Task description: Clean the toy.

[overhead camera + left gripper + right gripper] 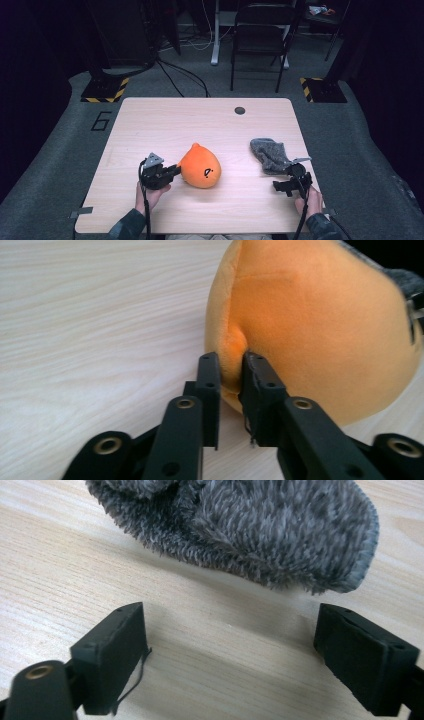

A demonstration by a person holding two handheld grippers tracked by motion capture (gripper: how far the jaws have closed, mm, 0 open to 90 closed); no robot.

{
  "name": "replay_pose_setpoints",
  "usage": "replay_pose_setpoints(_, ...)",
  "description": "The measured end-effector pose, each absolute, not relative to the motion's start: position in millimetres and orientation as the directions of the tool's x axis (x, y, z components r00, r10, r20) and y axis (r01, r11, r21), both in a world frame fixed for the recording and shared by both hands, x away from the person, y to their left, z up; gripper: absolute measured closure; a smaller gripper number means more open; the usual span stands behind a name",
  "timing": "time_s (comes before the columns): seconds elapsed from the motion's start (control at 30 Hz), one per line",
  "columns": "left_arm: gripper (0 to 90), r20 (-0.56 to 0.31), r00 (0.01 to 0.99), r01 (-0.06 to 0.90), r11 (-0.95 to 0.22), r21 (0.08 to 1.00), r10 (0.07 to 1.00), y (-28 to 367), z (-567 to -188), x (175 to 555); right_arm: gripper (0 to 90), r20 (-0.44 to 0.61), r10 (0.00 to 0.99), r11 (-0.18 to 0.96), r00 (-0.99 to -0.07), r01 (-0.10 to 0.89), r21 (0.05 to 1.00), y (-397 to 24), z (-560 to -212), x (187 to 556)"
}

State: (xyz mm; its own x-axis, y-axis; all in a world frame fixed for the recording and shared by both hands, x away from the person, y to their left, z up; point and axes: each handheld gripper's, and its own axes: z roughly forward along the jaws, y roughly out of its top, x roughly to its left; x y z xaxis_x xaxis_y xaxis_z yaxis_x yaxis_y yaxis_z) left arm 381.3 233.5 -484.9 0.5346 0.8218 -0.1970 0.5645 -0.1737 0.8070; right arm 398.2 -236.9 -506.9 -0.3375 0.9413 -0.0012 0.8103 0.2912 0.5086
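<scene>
High view: left gripper [176, 170] pinches orange plush [201, 166] | right gripper [286, 181] open near grey sock [269, 154], right of plush | small pinch might slip.

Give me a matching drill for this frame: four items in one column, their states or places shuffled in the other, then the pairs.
Items:
1. left tongs
2. right tongs
3. orange plush toy
4. grey fuzzy sock

States or places:
A. lies flat on the table, just ahead of open tongs, untouched
B. spread wide over bare wood
C. pinched at its edge, resting on the table
D. closed on a fold of soft fabric

Pairs: 1-D, 2-B, 3-C, 4-A
</scene>
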Motion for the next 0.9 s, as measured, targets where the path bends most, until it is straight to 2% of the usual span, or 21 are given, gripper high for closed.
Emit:
replay_pose_setpoints(0.17, 52.5, -0.113, 0.523, 0.552, -0.234, 0.800, 0.845, 234.9, -486.0, 381.4, 7.3, 0.004, 0.940, 0.291, -0.341, 0.807, 0.515, -236.3, -508.7, 397.2)
replay_pose_setpoints(0.4, 25.6, -0.073, 0.531, 0.549, -0.277, 0.788, 0.844, 242.9, -484.5, 372.7, 2.9, 0.000, 0.931, 0.314, -0.366, 0.799, 0.513, -235.1, -510.5, 396.9)
replay_pose_setpoints(0.6, 17.0, -0.029, 0.510, 0.575, -0.316, 0.755, 0.860, 263.7, -493.3, 365.2, 0.0, 0.000, 0.926, 0.325, -0.378, 0.796, 0.510, -233.7, -512.0, 396.1)
replay_pose_setpoints(0.77, 16.9, 0.053, 0.489, 0.610, -0.385, 0.693, 0.870, 276.0, -505.2, 368.8, 0.0, 0.003, 0.927, 0.318, -0.374, 0.792, 0.521, -233.7, -512.8, 395.3)
replay_pose_setpoints(0.9, 16.1, 0.048, 0.475, 0.631, -0.379, 0.677, 0.878, 281.2, -514.7, 373.4, 0.0, 0.001, 0.931, 0.307, -0.365, 0.786, 0.537, -233.4, -513.9, 394.0)
